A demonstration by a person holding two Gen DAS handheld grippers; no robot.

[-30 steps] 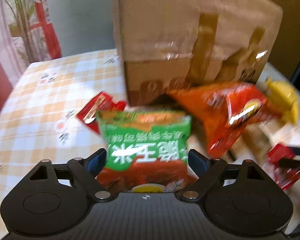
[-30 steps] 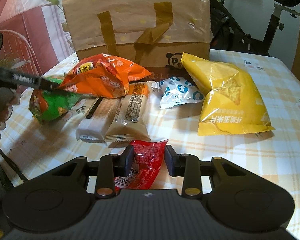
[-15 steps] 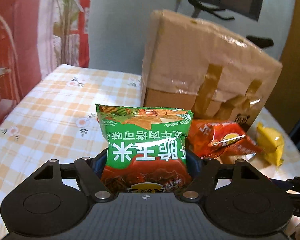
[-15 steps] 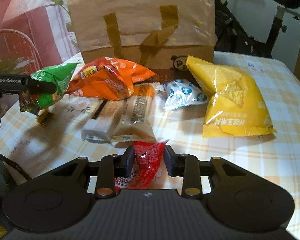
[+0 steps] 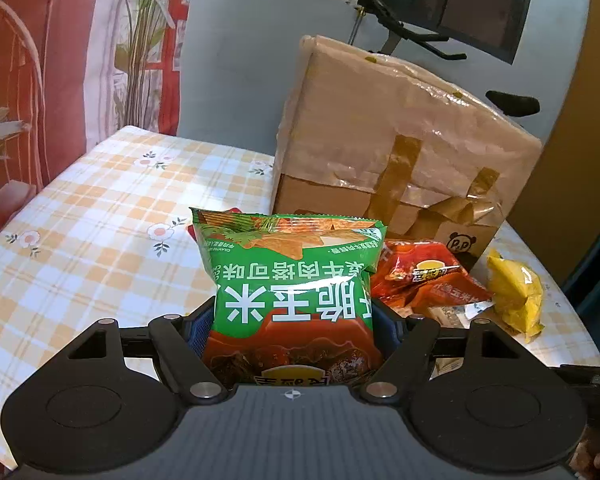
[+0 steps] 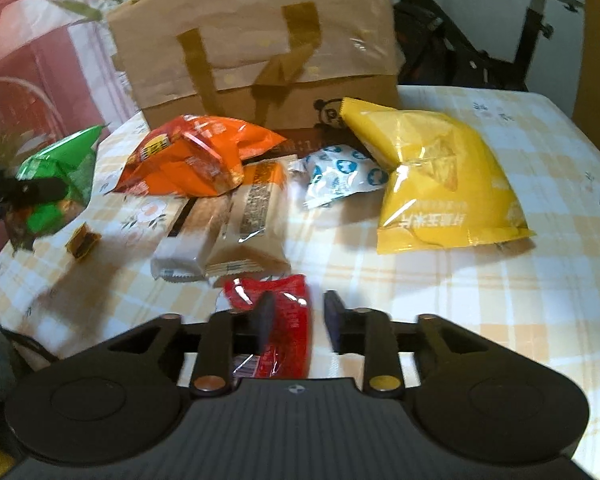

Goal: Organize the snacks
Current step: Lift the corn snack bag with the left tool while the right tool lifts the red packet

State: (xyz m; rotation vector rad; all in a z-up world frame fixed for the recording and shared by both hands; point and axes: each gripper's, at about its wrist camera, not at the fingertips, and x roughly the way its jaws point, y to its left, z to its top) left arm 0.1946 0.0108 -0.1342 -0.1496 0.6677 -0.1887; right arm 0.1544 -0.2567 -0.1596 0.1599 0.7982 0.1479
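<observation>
Gripped the green snack bag (image 5: 292,280) firmly between the left fingers (image 5: 198,332), both pads pressed into its sides, print upside down. Held it clear of the checked desk (image 5: 100,240), in front of the tall brown paper bag (image 5: 400,140) standing at the back. Straddled the small red packet (image 6: 288,320) with the right fingers (image 6: 266,316): one finger against the wrapper, the other parted from it by a visible gap, so not clamped. Left lying on the desk ahead: an orange bag (image 6: 188,156), two beige wrapped bars (image 6: 244,232) side by side, a blue-dotted white packet (image 6: 340,176) and a yellow bag (image 6: 440,176) leaning by the paper bag.
</observation>
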